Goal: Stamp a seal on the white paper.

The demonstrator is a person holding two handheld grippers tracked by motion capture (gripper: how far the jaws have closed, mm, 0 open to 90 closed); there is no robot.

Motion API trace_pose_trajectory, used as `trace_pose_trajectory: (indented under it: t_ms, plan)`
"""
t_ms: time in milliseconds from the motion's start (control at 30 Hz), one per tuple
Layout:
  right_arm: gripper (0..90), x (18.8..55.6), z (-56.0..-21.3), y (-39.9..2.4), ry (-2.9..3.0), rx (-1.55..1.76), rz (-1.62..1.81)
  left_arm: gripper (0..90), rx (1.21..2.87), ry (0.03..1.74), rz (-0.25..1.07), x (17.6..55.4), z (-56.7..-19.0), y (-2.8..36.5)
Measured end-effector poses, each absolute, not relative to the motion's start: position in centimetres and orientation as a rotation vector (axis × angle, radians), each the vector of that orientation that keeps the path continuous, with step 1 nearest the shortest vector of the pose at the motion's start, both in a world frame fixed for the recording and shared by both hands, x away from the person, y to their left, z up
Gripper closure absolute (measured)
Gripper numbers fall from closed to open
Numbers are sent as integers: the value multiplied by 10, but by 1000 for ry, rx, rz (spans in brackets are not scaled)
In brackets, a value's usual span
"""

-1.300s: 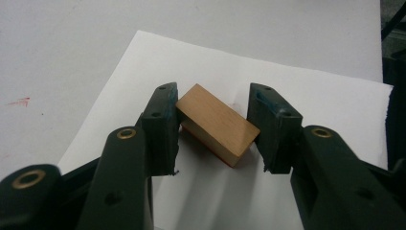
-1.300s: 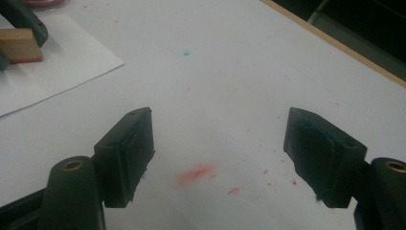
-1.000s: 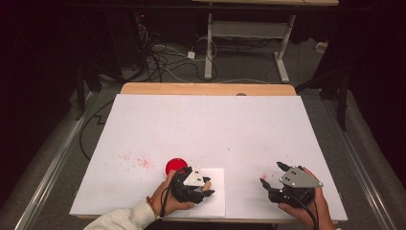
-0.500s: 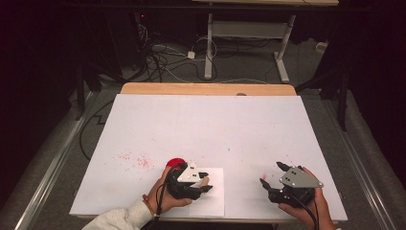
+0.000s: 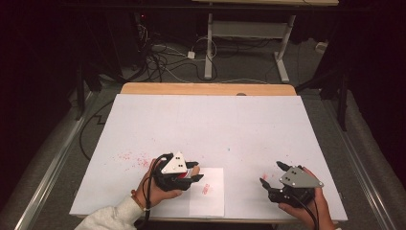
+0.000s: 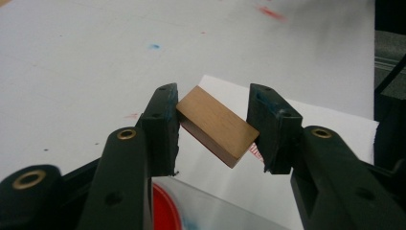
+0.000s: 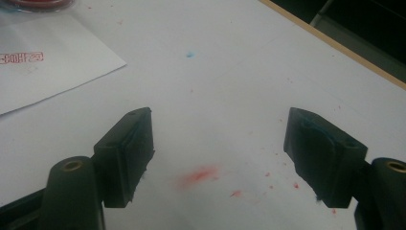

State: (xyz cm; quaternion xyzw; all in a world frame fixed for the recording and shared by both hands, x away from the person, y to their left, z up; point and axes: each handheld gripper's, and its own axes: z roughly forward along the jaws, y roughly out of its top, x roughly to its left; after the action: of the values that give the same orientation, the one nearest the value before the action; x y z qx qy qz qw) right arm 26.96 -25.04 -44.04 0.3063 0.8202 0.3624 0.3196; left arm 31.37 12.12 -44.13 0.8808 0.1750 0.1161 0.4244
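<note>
The tabletop (image 5: 210, 124) is covered in white, with red ink specks at its near left and near the right hand, and a small blue dot (image 5: 228, 149) mid-surface. One paper sheet (image 5: 210, 201) lies at the near edge, bearing one red stamped mark (image 5: 206, 189); in the right gripper view that mark (image 7: 21, 58) sits at the upper left. One red ink pad (image 6: 165, 213) lies just under the left tongs (image 6: 213, 129), its round edge showing below them. Nothing stands between the two hands. The left tongs (image 5: 194, 171) are clamped on one wooden stamp block (image 6: 218, 125), held above the paper; the block's long axis runs crosswise between the jaws, tilted so the end by the right-hand jaw sits lower, its flat wooden top facing the camera. The right tongs (image 5: 272, 173) stand wide with nothing between them, over bare tabletop well apart from the paper; a red smear (image 7: 201, 175) lies between their jaws.
</note>
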Motion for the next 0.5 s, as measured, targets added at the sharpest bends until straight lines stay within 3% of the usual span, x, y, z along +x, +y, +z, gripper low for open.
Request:
trace_pose_trajectory:
  t_ms: [500]
  plan:
    - [258, 276, -442, -251, 2161, 815, 956, 539, 2207, 481, 296, 324, -439, 140]
